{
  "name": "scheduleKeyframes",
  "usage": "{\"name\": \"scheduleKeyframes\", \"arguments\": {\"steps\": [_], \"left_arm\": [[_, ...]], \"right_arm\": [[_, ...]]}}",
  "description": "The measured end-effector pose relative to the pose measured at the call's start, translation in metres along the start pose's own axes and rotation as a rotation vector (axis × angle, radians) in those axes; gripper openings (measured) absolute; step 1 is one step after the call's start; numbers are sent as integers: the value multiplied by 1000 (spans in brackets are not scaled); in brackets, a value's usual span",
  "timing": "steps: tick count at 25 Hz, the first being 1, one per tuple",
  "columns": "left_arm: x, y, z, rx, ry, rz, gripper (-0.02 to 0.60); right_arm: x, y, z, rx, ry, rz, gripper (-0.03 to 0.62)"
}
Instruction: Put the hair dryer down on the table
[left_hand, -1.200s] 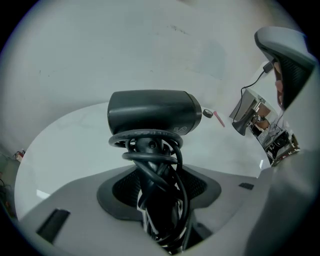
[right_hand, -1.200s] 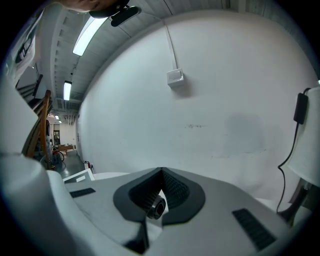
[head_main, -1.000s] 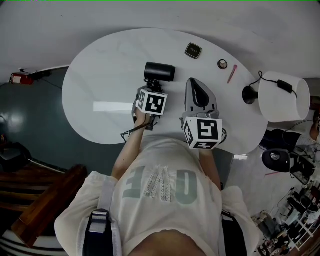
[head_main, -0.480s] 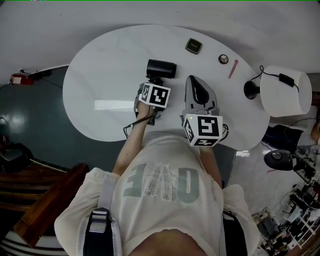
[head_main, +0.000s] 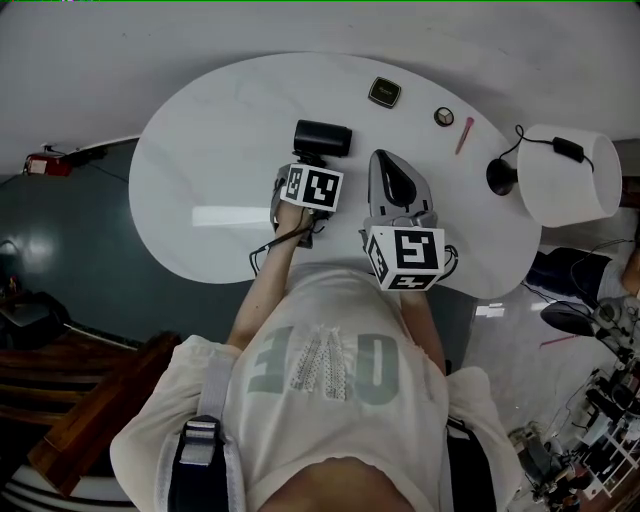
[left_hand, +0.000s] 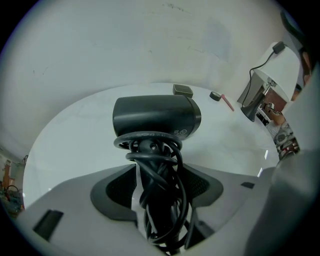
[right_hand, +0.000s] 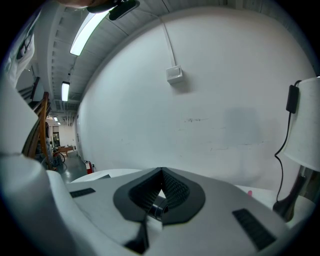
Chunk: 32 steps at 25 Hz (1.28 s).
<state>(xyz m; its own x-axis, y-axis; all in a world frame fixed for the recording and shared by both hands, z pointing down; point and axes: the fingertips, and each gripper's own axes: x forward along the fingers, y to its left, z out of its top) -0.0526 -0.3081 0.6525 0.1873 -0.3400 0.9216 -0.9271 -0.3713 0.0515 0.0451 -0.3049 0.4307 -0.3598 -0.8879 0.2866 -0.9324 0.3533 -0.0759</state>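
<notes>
Left gripper (left_hand: 155, 186) is edging forward over the white table (head_main: 215, 150) versus a second ago, and its marker cube is now sitting closer to the barrel. The black hair dryer (head_main: 320, 138) is barely shifting, near the table's middle. The jaws are clamping the dryer's handle, with the black cord (left_hand: 167, 200) looped round it between them. It's not clear whether the dryer is touching the tabletop; probably lowering, release not yet done. Right gripper (head_main: 398, 190) is staying put at the near edge, with its jaws pressed together on nothing. For writing, small round marks are showing on the barrel side, too small to read. Grey shirt lettering is creased and not reading whole. Nothing legible is showing on the small dark square case (head_main: 385, 92).
</notes>
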Motion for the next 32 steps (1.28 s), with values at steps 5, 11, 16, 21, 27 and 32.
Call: {"name": "scheduleKeyframes", "arguments": {"steps": [5, 11, 16, 21, 27, 32], "left_arm": [[-7, 0, 4, -24, -26, -6, 265], [-33, 6, 18, -21, -99, 18, 265], [-84, 12, 70, -35, -291, 38, 264], [-166, 5, 139, 16, -568, 57, 220], [-289, -11, 188, 109, -955, 150, 20], [-360, -42, 182, 180, -1220, 97, 8]], "right_arm": [[-2, -7, 1, 16, -16, -5, 3], [-3, -7, 5, 35, -29, 3, 3], [-4, -10, 24, 14, -79, 4, 4], [-1, -17, 65, -3, -178, -18, 3], [-13, -22, 117, -11, -304, -31, 3], [-41, -19, 142, -6, -381, -21, 3]]}}
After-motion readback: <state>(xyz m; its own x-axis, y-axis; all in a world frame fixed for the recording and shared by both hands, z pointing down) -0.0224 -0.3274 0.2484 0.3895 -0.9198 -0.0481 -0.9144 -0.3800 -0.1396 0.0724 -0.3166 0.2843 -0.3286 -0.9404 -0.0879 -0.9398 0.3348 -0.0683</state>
